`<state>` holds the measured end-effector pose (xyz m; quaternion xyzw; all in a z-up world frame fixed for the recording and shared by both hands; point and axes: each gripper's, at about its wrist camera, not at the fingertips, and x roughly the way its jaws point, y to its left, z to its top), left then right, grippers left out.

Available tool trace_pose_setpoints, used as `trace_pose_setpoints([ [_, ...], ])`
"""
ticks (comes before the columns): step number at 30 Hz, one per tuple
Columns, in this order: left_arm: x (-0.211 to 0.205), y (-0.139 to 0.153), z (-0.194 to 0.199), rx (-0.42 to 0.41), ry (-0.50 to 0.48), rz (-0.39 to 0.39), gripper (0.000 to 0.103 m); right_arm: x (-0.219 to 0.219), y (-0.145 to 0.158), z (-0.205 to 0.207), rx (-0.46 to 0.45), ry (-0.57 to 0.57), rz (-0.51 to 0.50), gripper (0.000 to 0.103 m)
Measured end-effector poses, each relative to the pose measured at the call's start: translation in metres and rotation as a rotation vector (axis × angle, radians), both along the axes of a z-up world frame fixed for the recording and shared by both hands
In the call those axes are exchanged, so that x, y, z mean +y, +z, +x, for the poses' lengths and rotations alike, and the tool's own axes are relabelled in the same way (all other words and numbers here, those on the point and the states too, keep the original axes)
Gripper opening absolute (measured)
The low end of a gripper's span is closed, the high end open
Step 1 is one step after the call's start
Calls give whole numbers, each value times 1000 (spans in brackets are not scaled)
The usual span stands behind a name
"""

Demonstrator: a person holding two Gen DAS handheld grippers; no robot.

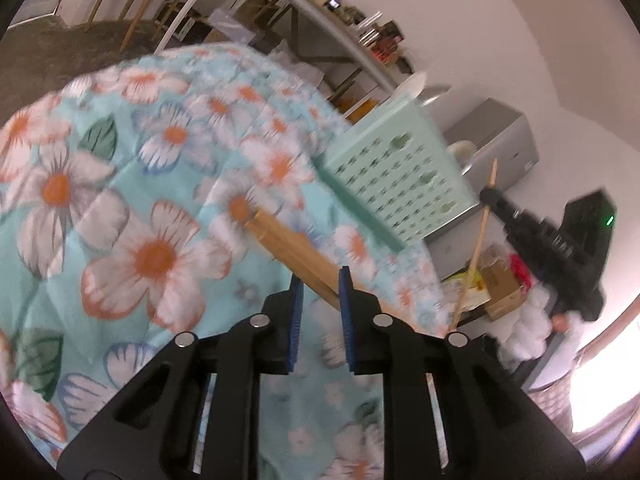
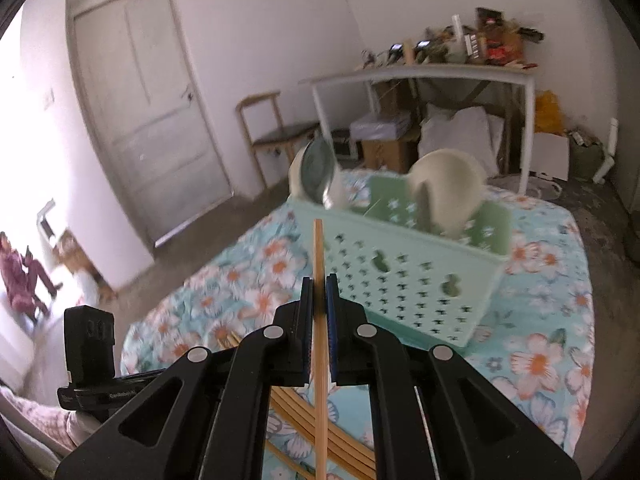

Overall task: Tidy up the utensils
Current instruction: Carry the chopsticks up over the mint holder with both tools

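No legible writing anywhere; only a blurred white imprint on the left tool's body at 8 o'clock of the right wrist view. Right tool [image 2: 320, 294] clamped on a single chopstick [image 2: 319, 248], held upright and raised, with the mint basket [image 2: 412, 280] at 2 o'clock. Left tool [image 1: 320, 292] pitched down over the floral bedspread [image 1: 120, 200], jaws narrow, nothing pressed between them; bundle of chopsticks [image 1: 288, 244] just ahead at 12 o'clock.

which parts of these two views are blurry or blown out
Left wrist view: the floral bedspread and green basket smear with motion blur, and window glare burns out the lower right. Right wrist view: the held chopstick is sharp, the basket's bowls are soft, and the left edge is overexposed.
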<state>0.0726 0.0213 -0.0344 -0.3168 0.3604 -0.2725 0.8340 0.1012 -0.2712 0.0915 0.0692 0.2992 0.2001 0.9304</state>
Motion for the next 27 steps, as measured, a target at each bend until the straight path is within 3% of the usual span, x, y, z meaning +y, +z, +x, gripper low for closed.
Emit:
trace_pose_setpoints([
  [5, 16, 32, 6, -57, 36, -89, 8, -22, 13, -17, -77, -41, 62, 7],
  [16, 23, 125, 18, -309, 61, -49, 5, -52, 36, -35, -194, -86, 175, 7],
  [24, 7, 201, 43, -540, 61, -72, 5, -54, 33, -35, -193, -80, 187, 7],
  [27, -8, 218, 57, -593, 56, -67, 5, -56, 32, -34, -190, -79, 194, 7],
])
